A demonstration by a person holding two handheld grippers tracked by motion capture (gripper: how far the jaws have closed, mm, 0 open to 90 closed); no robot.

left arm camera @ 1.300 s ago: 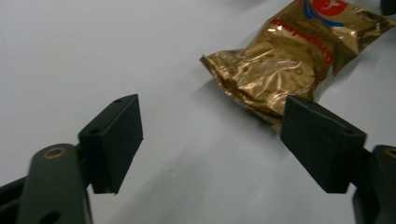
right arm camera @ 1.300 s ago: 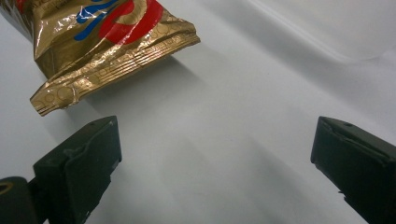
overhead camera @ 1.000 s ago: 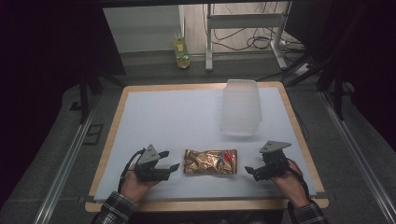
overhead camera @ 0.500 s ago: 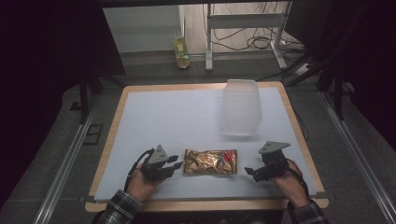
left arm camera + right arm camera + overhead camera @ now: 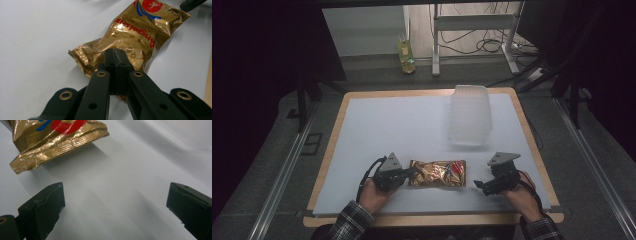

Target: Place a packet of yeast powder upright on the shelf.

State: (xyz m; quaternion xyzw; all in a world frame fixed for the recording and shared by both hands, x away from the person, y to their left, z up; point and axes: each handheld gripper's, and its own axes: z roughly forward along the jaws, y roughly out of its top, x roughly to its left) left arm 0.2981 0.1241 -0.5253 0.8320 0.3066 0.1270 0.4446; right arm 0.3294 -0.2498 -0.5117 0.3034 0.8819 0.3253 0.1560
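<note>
Tabletop (image 5: 362,145): white sheet over a wood-edged board. Grey floor (image 5: 262,165) surrounds it, with metal rails (image 5: 282,172) along both sides. Beyond the far edge: white metal stand legs (image 5: 435,45), loose black cables (image 5: 482,45), one yellow-green bottle (image 5: 405,52). Surroundings dark.

Between the right gripper (image 5: 113,202) jaws lay bare white table surface (image 5: 130,185), unobstructed. The gold snack bag (image 5: 57,140) lay just beyond its left jaw, partly blocking forward travel.
</note>
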